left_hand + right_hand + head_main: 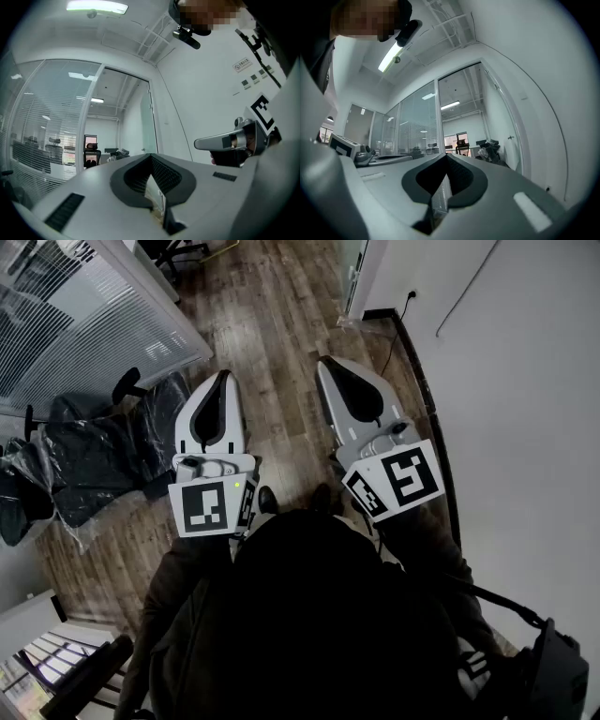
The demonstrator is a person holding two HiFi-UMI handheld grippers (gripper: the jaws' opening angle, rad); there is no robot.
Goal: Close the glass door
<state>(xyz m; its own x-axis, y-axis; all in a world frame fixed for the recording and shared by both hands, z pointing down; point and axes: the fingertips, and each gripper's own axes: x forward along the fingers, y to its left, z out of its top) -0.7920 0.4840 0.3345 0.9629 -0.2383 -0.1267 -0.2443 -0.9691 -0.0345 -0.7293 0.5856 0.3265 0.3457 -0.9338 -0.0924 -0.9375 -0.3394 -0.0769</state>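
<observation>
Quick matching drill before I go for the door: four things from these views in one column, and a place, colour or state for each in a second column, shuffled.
Things:
1. left gripper
2. glass door
3. chairs
4. floor

Descriptions:
a. brown wood planks
b. black, wrapped in plastic
c. jaws together, nothing held
d. standing open ahead

Pairs: 1-c, 2-d, 3-b, 4-a

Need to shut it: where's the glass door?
Left gripper view, centre: the glass door stands open ahead, between the glass partition leftward and white wall rightward.
</observation>
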